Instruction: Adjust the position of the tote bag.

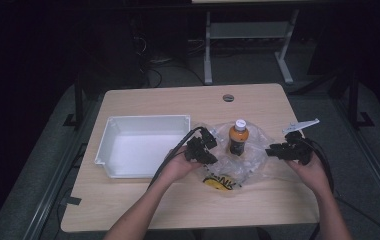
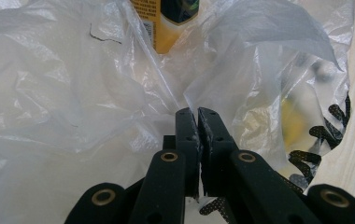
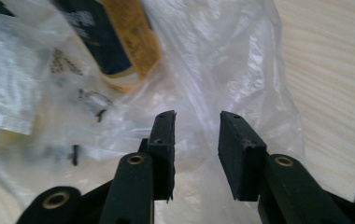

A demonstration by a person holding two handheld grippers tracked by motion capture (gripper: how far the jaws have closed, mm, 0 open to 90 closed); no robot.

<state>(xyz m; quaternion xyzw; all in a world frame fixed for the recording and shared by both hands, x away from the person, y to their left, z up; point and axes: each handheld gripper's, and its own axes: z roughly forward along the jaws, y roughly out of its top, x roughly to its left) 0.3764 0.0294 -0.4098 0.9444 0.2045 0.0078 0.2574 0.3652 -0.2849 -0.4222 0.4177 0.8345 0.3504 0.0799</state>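
The clear plastic bag (image 1: 248,157) lies crumpled on the table (image 1: 143,200) around an upright orange bottle (image 1: 237,136), between both grippers. The left gripper (image 2: 197,112) pinches the bag's film, jaws clamped. The right gripper (image 3: 196,116) stands parted over the film, pads not pressing.

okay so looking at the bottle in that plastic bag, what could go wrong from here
1. The orange drink bottle with the white cap stands upright inside the crumpled clear plastic bag; a tug on the film could tip it.
2. The left hand-held gripper pinches thin film, which might tear.
3. The right hand-held gripper stands open over the bag, so that side may sag.
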